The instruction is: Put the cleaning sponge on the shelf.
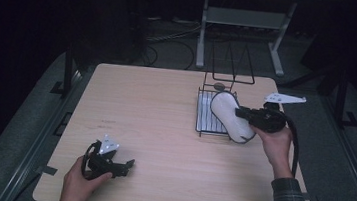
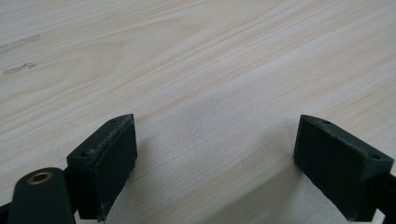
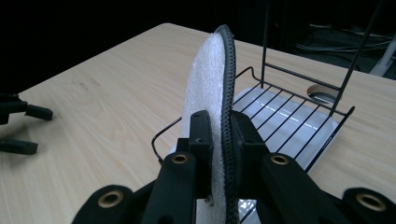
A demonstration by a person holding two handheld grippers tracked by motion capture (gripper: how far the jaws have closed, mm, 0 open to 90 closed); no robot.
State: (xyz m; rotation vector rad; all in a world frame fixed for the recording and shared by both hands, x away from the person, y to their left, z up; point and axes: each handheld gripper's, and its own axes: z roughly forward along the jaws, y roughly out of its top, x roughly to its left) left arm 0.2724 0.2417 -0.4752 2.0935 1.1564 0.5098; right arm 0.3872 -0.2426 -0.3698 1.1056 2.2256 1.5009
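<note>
High view: right gripper pinches a white insole w/ dark rim, held over the front of the black wire rack at the table's far right. Insole looks lifted, tilted, not resting in the rack yet, so I'd judge the job about midway: picked up, placing or removing not done. Left gripper sits low near the front-left edge, well apart from the rack.

Left gripper view: jaws spread wide, nothing btw them, just bare wood table.

Right gripper view: jaws pressed on the insole, standing on edge, foam side left, stitched rim right. Rack just behind, w/ tall upright wires and a small round object at the back; those uprights could snag the insole
</note>
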